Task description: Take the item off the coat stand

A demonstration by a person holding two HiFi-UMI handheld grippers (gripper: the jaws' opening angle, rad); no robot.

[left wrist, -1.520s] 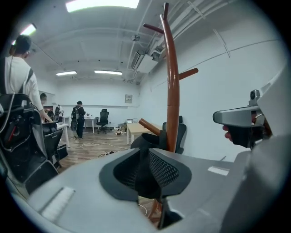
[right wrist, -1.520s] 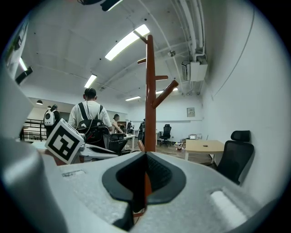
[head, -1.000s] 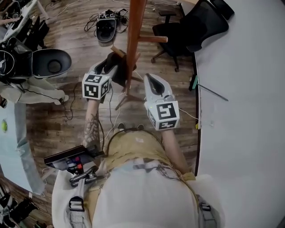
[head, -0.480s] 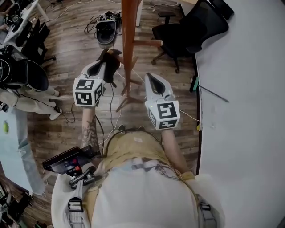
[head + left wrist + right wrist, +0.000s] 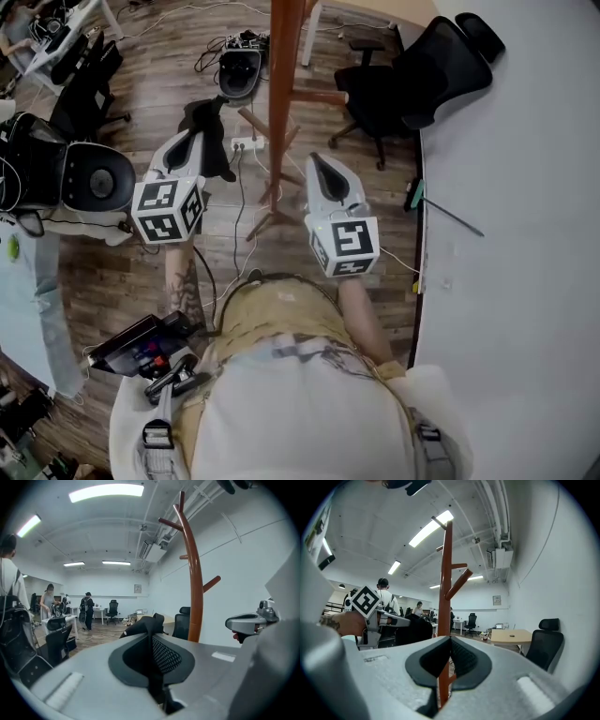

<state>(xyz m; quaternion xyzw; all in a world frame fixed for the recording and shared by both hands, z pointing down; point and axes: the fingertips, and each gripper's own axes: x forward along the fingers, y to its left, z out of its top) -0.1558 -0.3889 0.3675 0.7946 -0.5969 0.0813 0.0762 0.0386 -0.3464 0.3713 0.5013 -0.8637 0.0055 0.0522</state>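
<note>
Black cloth (image 5: 204,117) sits pinched between the closed jaws of the left gripper (image 5: 186,142), just left of the coat stand (image 5: 284,75) and clear of it (a flap pokes past the tips). The right gripper (image 5: 315,163) is closed too, holding nothing.

Head view looks down; both gripper views face the coat stand (image 5: 446,573).

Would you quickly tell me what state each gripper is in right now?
Left gripper: closed on the black cloth item.
Right gripper: closed, holding nothing.
</note>
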